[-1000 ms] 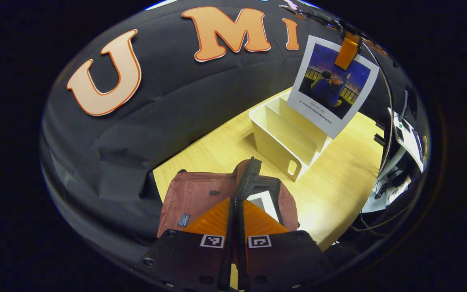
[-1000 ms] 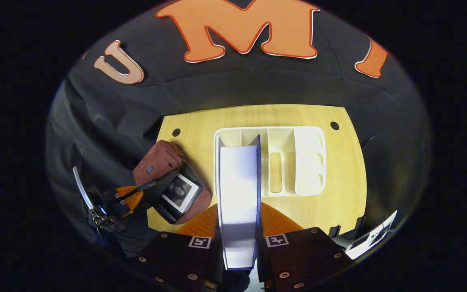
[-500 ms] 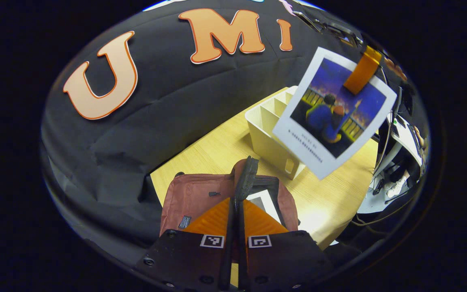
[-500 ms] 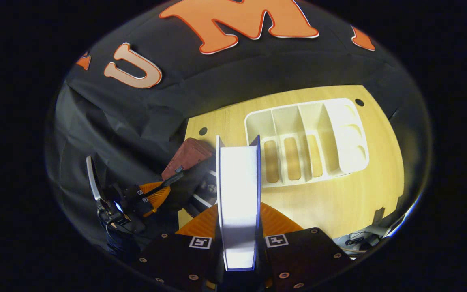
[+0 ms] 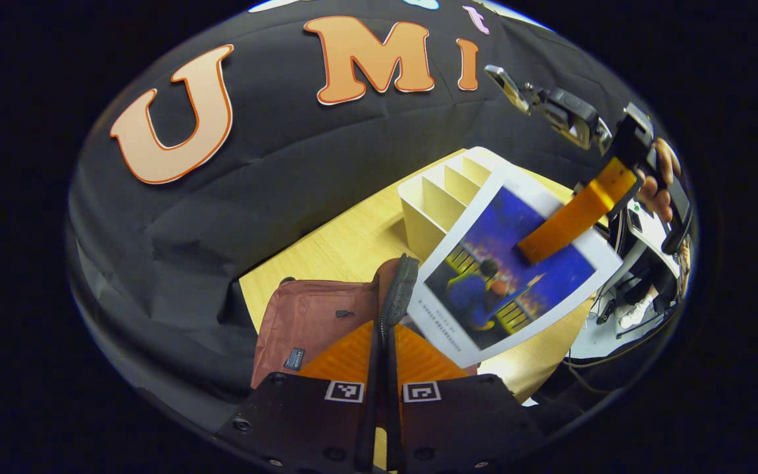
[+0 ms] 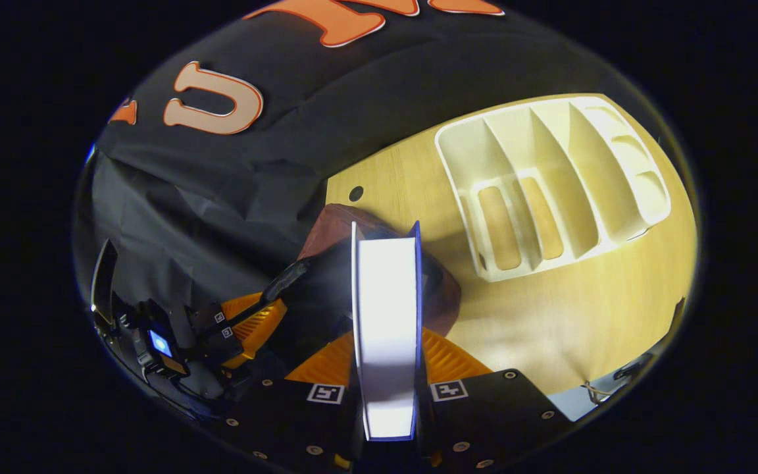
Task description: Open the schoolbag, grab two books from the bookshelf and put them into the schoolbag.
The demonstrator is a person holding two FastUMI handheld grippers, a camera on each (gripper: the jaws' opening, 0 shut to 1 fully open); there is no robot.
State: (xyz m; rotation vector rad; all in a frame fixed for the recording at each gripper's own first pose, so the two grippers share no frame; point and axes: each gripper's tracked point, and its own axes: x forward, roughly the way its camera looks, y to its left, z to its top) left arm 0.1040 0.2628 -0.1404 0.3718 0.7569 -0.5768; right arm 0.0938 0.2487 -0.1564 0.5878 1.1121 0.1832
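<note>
Since the earlier frame the book (image 5: 507, 263) has swung down from upper right to frame centre over the schoolbag (image 5: 316, 316). Our right gripper (image 6: 385, 368) fingers clamp it; left gripper (image 5: 382, 368) fingers pinch the bag's strap (image 5: 400, 289). Bookshelf (image 6: 550, 184) stands on the bench (image 6: 583, 316).

schoolbag (image 5: 310, 319): rust-brown woven cloth, matt; black webbing strap (image 5: 400, 289), coarse weave.
book (image 5: 507, 263): glossy printed cover, white border; page edges (image 6: 385, 309) plain white paper, smooth, brightly lit.
bookshelf (image 6: 550, 178): cream moulded plastic, smooth, faint sheen.
table (image 6: 589, 316): pale wood-grain top, satin finish.
right gripper (image 5: 553, 230): orange ribbed plastic fingers; body beyond in black plastic and bare metal.
left gripper (image 5: 382, 349): orange ribbed fingers, matt black plates with screws.
booth wall (image 5: 221, 191): black cloth, matt, creased.
</note>
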